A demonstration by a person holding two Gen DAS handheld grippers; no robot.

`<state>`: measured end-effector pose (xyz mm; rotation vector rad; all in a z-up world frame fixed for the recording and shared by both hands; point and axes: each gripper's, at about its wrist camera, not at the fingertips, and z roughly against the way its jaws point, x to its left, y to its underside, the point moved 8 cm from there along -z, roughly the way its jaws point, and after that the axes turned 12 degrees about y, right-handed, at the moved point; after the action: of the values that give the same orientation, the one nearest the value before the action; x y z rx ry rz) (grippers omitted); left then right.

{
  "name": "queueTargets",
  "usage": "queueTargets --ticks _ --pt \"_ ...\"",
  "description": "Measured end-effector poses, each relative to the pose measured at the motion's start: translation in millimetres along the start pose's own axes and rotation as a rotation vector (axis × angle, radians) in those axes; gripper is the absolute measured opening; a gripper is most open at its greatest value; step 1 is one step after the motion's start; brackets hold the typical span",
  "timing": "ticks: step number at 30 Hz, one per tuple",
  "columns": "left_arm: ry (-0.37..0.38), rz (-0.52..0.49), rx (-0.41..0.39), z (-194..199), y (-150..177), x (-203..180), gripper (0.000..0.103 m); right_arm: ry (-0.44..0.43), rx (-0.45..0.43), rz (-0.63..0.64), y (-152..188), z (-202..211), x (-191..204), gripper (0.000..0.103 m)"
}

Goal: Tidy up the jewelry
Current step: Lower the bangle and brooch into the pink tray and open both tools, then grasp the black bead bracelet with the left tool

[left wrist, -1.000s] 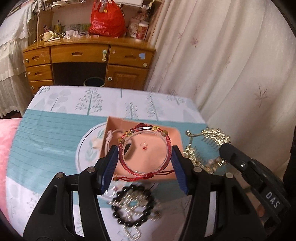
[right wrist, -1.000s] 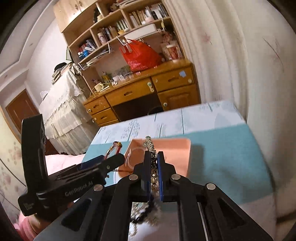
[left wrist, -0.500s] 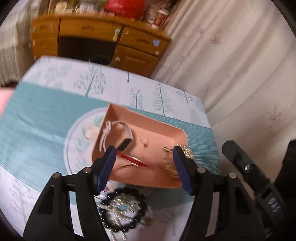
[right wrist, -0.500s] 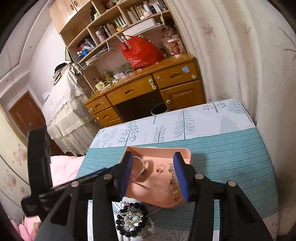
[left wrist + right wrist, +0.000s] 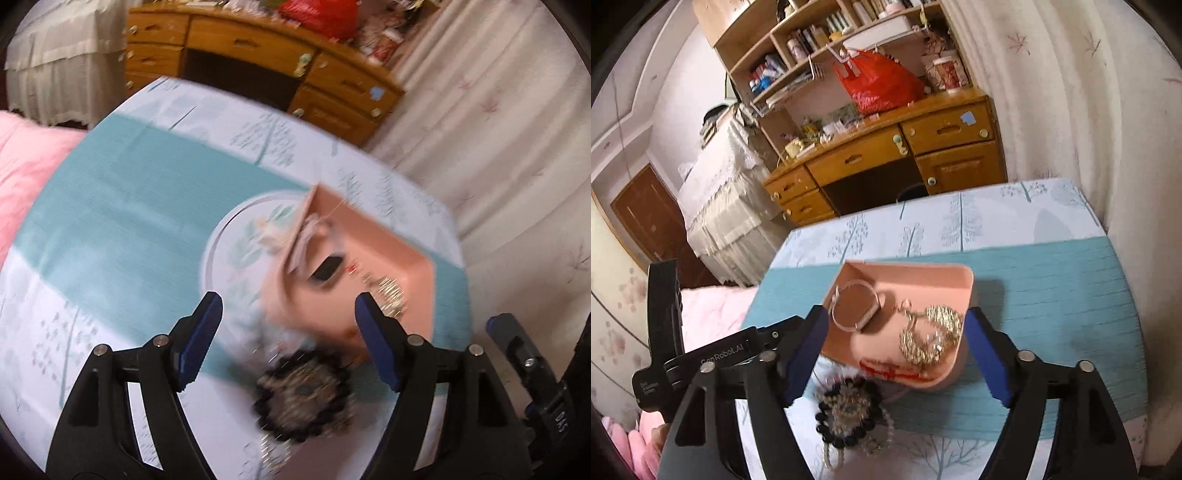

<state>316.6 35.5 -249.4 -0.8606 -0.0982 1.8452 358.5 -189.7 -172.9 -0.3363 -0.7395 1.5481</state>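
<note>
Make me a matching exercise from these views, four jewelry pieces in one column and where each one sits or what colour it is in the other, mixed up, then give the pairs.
1. gold necklace
2. black bead bracelet
3. red cord bracelet
4. pale bangle

A. far-left part of the pink tray
B. on the cloth, outside the tray
C. right side of the tray, shiny
D. near edge of the tray

Pairs: 1-C, 2-B, 3-D, 4-A

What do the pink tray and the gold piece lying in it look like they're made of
The pink tray looks like moulded plastic: matte, evenly coloured, with rounded corners and thin walls. The gold piece appears to be shiny gold-toned metal, judging by its bright glints and fine toothed or chained detail; whether it is plated or solid cannot be told.
</note>
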Motion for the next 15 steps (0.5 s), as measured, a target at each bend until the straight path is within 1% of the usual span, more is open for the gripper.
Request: queueTargets --ticks 4,6,9,12,15 --pt "-0.086 0.033 0.086 0.3 29.8 24.1 0.072 0.029 0.062 0.081 25.3 -9.1 4.1 0.085" --pt "-0.104 0.07 0.117 1.2 46.3 34.8 0.072 0.045 0.09 0.131 37.5 -13.6 6.9 0.085" --pt "-0.107 0.119 0.179 2.5 74.1 46.3 0.072 0.064 0.136 0.227 62.8 -21.3 11.4 0.085" --pt "-0.124 0.113 0.236 4.9 99.3 50.4 0.072 0.084 0.165 0.336 86.0 -28.9 15.4 0.085" --pt "-0.144 0.086 0.276 7.8 120.4 49.9 0.072 0.106 0.165 0.475 107.7 -34.6 20.9 0.085"
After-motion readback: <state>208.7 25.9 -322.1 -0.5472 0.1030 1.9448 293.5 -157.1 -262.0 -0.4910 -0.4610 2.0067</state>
